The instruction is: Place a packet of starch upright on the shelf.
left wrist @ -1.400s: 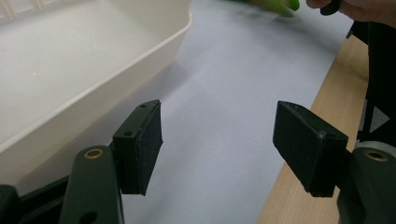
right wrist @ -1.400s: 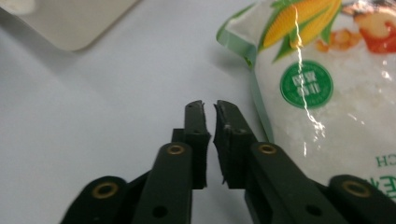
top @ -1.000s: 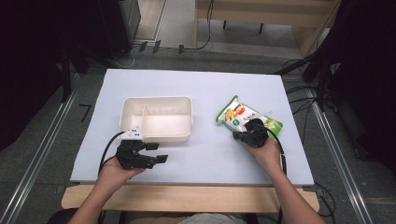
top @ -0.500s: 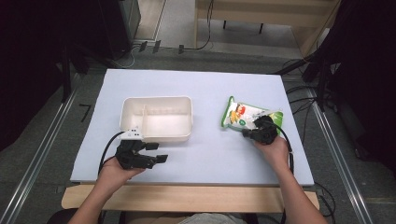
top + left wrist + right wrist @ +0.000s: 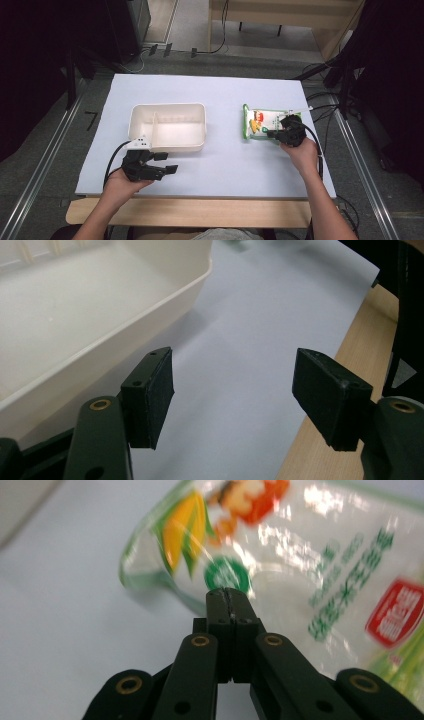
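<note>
A clear snack bag point(image 5: 260, 122) printed with corn and green text lies flat on the white sheet, right of centre. My right gripper point(image 5: 276, 133) is at its near right edge. In the right gripper view the jaws point(image 5: 230, 595) are pressed together over the bag's point(image 5: 310, 570) lower edge, shut on it. A cream divided container point(image 5: 167, 145) sits left of centre and is empty. Just in front of its near wall, my left gripper point(image 5: 166, 163) rests open and points right. The left gripper view shows wide-apart pads point(image 5: 235, 395) with nothing between them, beside the container wall point(image 5: 100, 345).
The white sheet point(image 5: 225, 165) covers the table, and a strip of wooden edge point(image 5: 200, 212) shows at the front. Cables and dark equipment surround the table on the floor. Open sheet lies between the container and the bag.
The bag has turned from tilted to square with the table and shifted slightly right and away, along with my right gripper. The left gripper has stayed still.
</note>
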`<state>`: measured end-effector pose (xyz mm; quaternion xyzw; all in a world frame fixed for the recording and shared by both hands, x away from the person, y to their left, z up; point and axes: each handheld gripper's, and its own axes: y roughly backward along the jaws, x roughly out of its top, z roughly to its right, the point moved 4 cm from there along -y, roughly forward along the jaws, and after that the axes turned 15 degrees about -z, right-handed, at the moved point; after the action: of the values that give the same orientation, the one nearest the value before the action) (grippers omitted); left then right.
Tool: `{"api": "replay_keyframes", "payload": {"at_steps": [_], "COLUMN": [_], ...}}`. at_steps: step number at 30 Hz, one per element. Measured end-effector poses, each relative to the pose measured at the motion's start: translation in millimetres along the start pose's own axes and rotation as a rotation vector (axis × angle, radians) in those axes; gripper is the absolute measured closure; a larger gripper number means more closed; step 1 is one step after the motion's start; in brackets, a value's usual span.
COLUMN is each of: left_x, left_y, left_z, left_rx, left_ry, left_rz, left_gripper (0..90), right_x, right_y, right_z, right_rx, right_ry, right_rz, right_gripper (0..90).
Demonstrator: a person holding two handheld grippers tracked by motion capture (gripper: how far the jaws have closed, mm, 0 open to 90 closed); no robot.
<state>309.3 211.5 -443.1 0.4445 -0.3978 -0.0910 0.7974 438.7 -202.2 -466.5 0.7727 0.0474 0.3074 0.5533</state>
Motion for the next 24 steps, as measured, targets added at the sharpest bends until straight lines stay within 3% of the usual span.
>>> {"api": "replay_keyframes", "payload": {"at_steps": [5,6,7,8,9,11,12,13,14,19,24], "left_x": [-2.2,-2.6,-3.1,-4.2,-4.2,-6.5,-6.5,-8.4,-8.4,-13.0,-15.4], "left_y": [1.9,1.8,1.8,2.3,2.3,4.7,4.7,5.7,5.7,7.2,8.8], "left_z": [-0.3,-0.4,-0.3,0.3,0.3,0.3,0.3,0.1,0.1,1.1,0.1], "left_rx": [0.004,0.001,0.003,0.004,0.004,0.005,0.005,0.008,0.008,0.016,0.023], "left_ry": [0.002,0.002,0.004,0.006,0.006,0.003,0.003,0.006,0.006,0.013,0.021], "left_rz": [0.004,0.003,0.001,0.003,0.003,0.006,0.006,0.006,0.006,0.007,0.008], "left_gripper": [33.6,33.5,33.5,33.6,33.6,33.6,33.6,33.6,33.6,33.6,33.6], "right_x": [32.1,49.3,49.3,67.9,67.9,92.8,92.8,107.2,107.2,121.5,120.7], "right_y": [1.7,-1.7,-1.7,-5.8,-5.8,-12.8,-12.8,-18.8,-18.8,-46.2,-66.9], "right_z": [-11.2,-12.1,-12.1,-9.0,-9.0,0.8,0.8,9.1,9.1,29.5,31.7], "right_rx": [-0.001,-0.011,-0.011,-0.015,-0.015,-0.018,-0.018,-0.029,-0.029,-0.020,-0.027], "right_ry": [0.004,0.006,0.006,0.003,0.003,-0.020,-0.020,-0.050,-0.050,-0.147,-0.158], "right_rz": [0.013,0.012,0.012,0.011,0.011,-0.001,-0.001,-0.008,-0.008,-0.045,-0.115], "right_gripper": [90.0,90.0,90.0,90.0,90.0,90.0,90.0,90.0,90.0,90.0,90.0]}}
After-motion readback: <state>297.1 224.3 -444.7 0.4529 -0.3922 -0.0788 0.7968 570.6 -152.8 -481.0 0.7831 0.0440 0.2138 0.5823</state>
